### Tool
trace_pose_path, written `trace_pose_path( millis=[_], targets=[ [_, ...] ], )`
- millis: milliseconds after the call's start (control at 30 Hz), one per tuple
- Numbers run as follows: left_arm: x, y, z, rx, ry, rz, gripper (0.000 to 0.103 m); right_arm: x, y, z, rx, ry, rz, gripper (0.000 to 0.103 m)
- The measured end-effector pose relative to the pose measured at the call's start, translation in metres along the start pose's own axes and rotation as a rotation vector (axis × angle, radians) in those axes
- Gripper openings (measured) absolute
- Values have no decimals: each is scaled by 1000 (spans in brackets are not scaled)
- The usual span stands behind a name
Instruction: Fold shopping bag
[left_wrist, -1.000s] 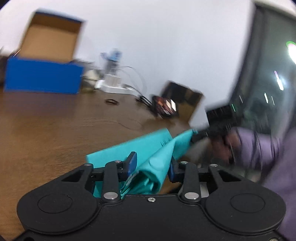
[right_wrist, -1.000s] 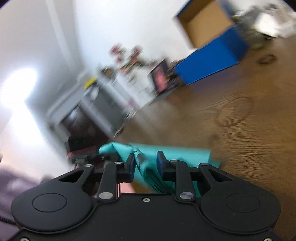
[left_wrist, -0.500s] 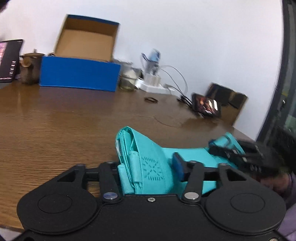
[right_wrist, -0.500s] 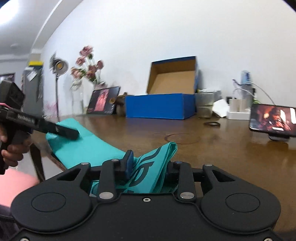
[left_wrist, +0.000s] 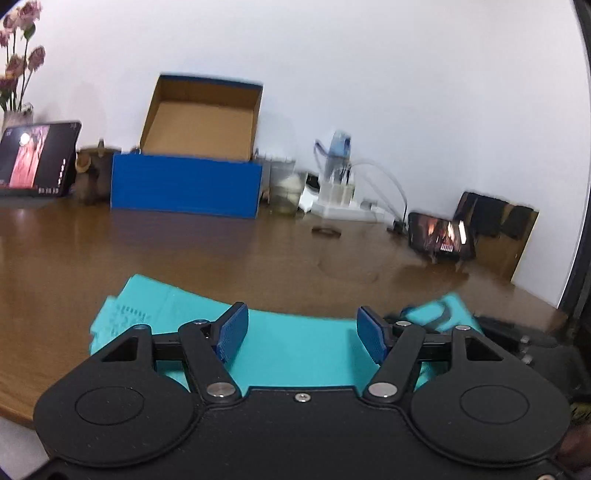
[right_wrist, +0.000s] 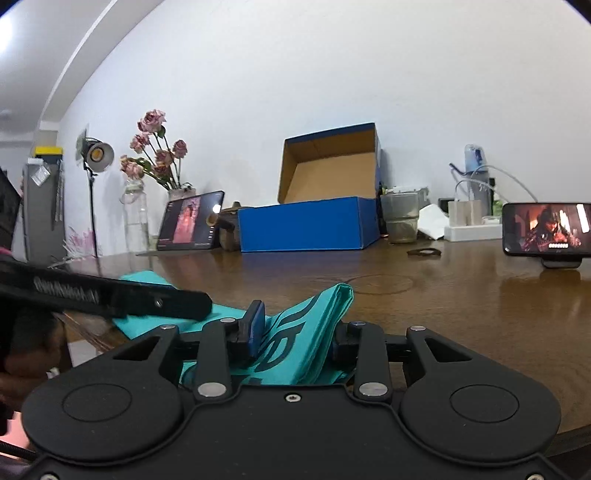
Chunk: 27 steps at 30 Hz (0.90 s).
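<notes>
At the near edge of the brown wooden table (left_wrist: 110, 251) lies the teal shopping bag (left_wrist: 295, 343), spread mostly flat with a printed end bunched up on the right. The left gripper (left_wrist: 302, 332) hangs over the flat part with its blue pads wide apart, nothing between them. The right gripper (right_wrist: 295, 332) is partly closed on the raised, printed fold of the bag (right_wrist: 295, 332), cloth filling the gap between its fingers. Far back against the wall stands an open blue shoebox (right_wrist: 314, 221), lid tipped up; its inside is hidden. Beside it sits a clear cup (right_wrist: 400, 218), contents unclear, and a vase of pink roses (right_wrist: 155, 155).
</notes>
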<state>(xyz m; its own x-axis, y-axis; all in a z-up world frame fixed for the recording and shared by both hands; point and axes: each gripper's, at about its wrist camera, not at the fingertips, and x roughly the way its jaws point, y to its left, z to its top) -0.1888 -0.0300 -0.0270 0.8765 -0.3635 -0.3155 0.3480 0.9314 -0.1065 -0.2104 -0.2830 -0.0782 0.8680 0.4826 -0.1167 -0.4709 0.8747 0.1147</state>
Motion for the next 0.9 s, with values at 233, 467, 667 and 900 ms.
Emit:
trace_pose_path(
  millis=[233,467,667,900],
  targets=[
    [-4,5,-1,45,61,-38,64,-57,-9,33,-369,49,145,87],
    [-7,1,-3,62,75,-43,64,-48,28,19,-960,128,348,91],
    [-16,1,-6,62,87,-61,64,-15,30,13,-1015,188,353,53],
    [-25,1,-2,89,115,-104,64,-33,34,12,-981,200,320,39]
  ],
)
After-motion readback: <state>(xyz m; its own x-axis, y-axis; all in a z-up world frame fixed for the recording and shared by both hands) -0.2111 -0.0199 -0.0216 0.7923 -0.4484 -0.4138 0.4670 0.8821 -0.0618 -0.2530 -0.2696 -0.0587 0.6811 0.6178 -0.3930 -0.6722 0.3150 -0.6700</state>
